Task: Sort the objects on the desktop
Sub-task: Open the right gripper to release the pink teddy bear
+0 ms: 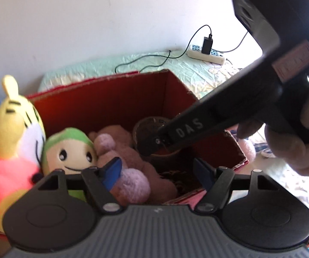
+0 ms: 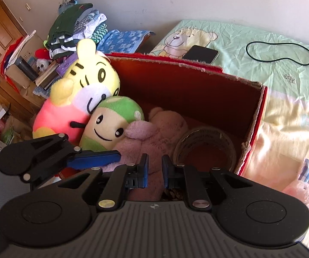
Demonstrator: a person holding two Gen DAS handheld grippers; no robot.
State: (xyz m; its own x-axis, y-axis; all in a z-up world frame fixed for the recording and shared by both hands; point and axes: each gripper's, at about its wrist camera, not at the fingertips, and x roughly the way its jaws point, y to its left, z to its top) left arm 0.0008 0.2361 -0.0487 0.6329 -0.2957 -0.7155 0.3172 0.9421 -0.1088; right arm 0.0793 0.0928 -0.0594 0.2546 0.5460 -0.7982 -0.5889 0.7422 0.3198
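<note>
From the left wrist view, the left claw [image 1: 157,172] stands part open with nothing between its blue pads, low over the red box [image 1: 111,99], close to the purple plush [image 1: 130,182]. The right claw [image 1: 159,139] reaches into the box from the right, its tip at the tape roll [image 1: 154,133]. Judged from this, the two claws are close enough to knock together, and either could drag a toy out when it lifts. Counted here: one box, one tape roll, three plush toys inside, namely the yellow tiger [image 1: 14,133], green-capped mushroom [image 1: 70,148] and the purple one.

From the right wrist view, the right claw [image 2: 155,172] is closed and empty, above the purple plush [image 2: 154,133], with the tape roll [image 2: 206,148] just to its right in the box [image 2: 197,86]. A fourth, pink plush [image 2: 302,191] lies outside on the bed [image 2: 283,75], beside one phone [image 2: 200,54]; it could be overlooked.
</note>
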